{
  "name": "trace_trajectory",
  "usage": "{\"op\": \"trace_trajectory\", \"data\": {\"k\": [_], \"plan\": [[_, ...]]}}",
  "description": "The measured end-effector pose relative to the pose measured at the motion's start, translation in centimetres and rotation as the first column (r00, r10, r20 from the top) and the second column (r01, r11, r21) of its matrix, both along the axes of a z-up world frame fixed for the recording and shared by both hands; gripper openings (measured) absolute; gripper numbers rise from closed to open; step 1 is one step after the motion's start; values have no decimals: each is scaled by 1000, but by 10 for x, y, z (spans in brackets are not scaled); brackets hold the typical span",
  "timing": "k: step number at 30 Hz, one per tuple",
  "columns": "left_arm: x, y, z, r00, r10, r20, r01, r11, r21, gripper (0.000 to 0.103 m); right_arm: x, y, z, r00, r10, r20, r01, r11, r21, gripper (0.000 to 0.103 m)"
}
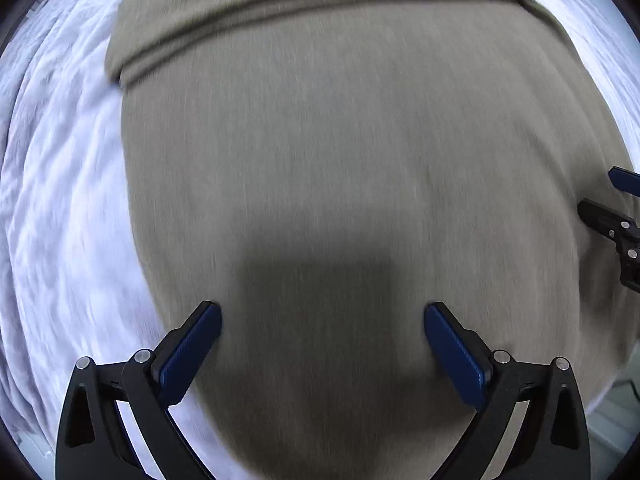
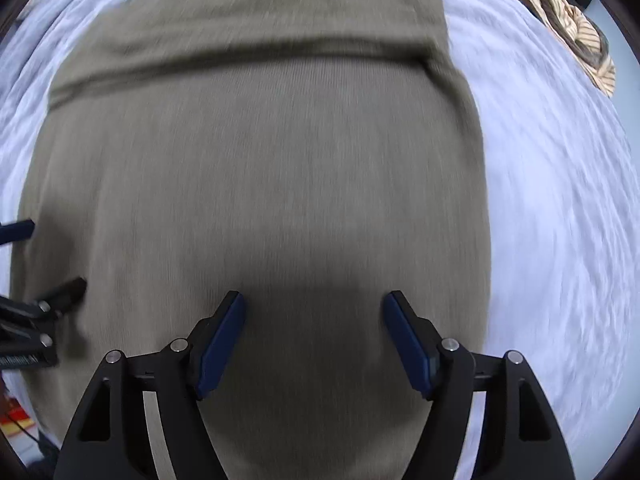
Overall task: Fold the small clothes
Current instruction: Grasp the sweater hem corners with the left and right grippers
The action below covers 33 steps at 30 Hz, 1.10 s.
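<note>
The olive-khaki garment (image 1: 340, 152) lay spread flat on a white crinkled sheet (image 1: 60, 200), and filled most of both wrist views. In the left wrist view its left edge ran down the frame with a broad strip of bare sheet beside it; in the right wrist view its right edge (image 2: 480, 200) had the widest open stretch of sheet (image 2: 560, 240) next to it. At the far end one band of the cloth was doubled over (image 2: 240, 32), with a soft ridge running across the width, and bare sheet showed past it. The knit looked plain and even, without print, and the pictures were smeared by motion.

The left tongs (image 1: 322, 310) pointed down over the near part of the garment, jaws wide, with only flat cloth and a dark shadow between the blue pads (image 1: 192, 344). The right tongs (image 2: 315, 300) hung likewise over the cloth nearer its right edge, jaws standing wide with nothing gripped. Each pair showed at the side rim of the other's view, so the two stood side by side above the same piece.

Counted: one olive garment, two tongs, and one striped tan cloth (image 2: 576, 32) lying well apart at the far right corner of the sheet.
</note>
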<state>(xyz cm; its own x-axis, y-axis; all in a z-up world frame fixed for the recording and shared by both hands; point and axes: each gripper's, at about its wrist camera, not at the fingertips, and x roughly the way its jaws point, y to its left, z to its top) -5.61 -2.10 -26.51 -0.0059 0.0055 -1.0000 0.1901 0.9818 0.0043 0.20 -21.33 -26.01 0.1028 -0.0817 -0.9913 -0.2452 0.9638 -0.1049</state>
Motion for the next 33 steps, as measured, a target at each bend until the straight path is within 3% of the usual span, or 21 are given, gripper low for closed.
{"op": "trace_trajectory", "data": {"k": [4,6,8,12,15,16,19,23,27,28,29,30,31,33], "plan": [[-45,12,6,1000,1,-12,-1,1000,11,102,-66,-17,-1,999,22,-33,-23,1000,-18,79],[-60,23,14,998,52,-45,-52,999,-1,102,-89,-25,6,999,34,-42,-34,999,-5,79],[-77,40,29,992,122,-27,-122,993,-5,102,-100,-37,23,999,36,-35,-35,999,19,79],[-104,80,36,937,337,-88,-345,933,-99,102,-106,-95,51,994,-103,35,99,990,97,79],[-114,83,26,893,417,-167,-445,873,-198,102,-97,-132,40,979,-205,-13,203,960,191,80],[-115,78,22,888,425,-173,-455,868,-202,102,-95,-141,33,974,-222,-42,226,948,225,80],[-113,61,7,889,423,-175,-450,876,-173,102,-92,-149,13,968,-228,-101,247,927,283,80],[-120,45,-9,881,446,-157,-467,873,-141,101,-87,-137,-1,976,-199,-88,216,932,291,80],[-109,35,5,897,428,-106,-440,887,-140,69,-83,-129,-3,983,-160,-85,179,932,315,68],[-105,36,7,901,422,-103,-433,892,-127,62,-77,-121,-3,983,-161,-94,183,926,329,57],[-97,31,7,901,422,-103,-432,894,-117,58,-70,-113,-2,982,-158,-105,185,920,346,40],[-95,33,8,896,430,-107,-441,890,-118,47,-66,-113,-3,981,-148,-125,184,912,368,27],[-88,42,13,889,443,-113,-456,880,-133,24,-65,-106,-3,979,-137,-151,186,901,393,6],[-81,73,22,876,465,-131,-482,858,-176,12,-66,-96,1,983,-109,-147,160,903,398,6]]}}
